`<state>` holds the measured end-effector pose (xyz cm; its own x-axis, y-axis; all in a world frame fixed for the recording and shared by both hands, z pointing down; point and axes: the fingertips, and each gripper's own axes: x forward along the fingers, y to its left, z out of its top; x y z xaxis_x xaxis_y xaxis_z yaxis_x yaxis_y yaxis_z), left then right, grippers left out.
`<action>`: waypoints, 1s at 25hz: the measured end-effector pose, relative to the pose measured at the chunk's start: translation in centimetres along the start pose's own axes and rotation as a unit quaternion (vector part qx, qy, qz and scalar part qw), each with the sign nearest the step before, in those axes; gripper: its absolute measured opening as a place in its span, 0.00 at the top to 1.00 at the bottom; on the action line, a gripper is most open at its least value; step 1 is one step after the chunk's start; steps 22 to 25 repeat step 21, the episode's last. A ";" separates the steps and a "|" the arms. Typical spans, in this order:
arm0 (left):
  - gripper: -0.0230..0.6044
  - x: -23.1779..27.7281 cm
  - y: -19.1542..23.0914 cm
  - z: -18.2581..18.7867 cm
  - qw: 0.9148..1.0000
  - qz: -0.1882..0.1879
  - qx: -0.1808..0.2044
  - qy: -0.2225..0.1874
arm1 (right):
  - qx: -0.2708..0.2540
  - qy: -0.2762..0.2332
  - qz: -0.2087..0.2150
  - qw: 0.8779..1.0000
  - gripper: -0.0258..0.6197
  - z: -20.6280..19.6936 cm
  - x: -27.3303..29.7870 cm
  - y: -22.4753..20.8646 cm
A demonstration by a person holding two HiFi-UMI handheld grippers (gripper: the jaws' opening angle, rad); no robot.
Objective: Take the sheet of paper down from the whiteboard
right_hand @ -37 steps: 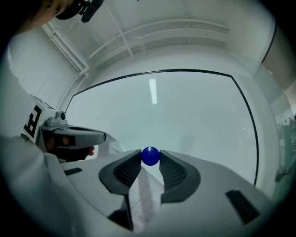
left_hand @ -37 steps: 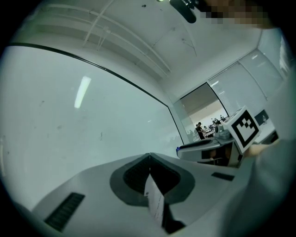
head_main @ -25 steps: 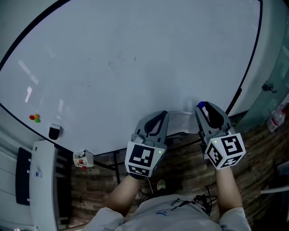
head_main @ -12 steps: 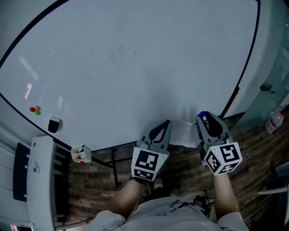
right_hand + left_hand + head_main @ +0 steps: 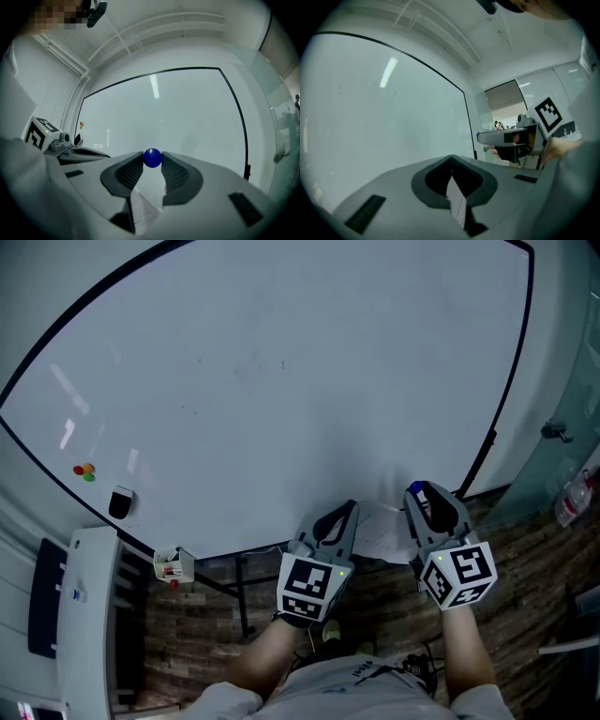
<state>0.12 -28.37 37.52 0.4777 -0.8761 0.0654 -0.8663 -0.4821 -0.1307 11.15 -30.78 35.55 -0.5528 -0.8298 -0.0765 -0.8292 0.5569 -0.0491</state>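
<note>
The white sheet of paper (image 5: 380, 532) hangs between my two grippers in front of the whiteboard's (image 5: 281, 381) lower edge. My left gripper (image 5: 343, 514) is shut on the sheet's left edge; in the left gripper view the paper (image 5: 457, 206) stands edge-on between its jaws. My right gripper (image 5: 422, 493) is at the sheet's right side, its tips shut on a small blue round magnet (image 5: 152, 157). Part of the paper (image 5: 143, 211) shows below the right jaws; I cannot tell whether they touch it.
Red and green magnets (image 5: 84, 470) and a black eraser (image 5: 120, 502) sit at the board's lower left. A small marker box (image 5: 171, 565) hangs under the board's edge. A white unit (image 5: 89, 615) stands at the left, a glass wall (image 5: 572, 456) at the right.
Both grippers and the paper have come down a little along the board's lower edge. Both grips look unchanged.
</note>
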 end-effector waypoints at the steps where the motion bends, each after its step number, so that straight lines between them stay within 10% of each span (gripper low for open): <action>1: 0.94 0.0 0.0 0.0 1.000 0.001 0.000 0.000 | 0.000 0.000 0.000 1.000 0.76 0.0 0.0 0.0; 25: 0.94 0.4 0.0 0.0 1.000 0.001 0.003 0.002 | 0.000 0.004 -0.001 1.000 0.76 -0.2 0.2 -0.1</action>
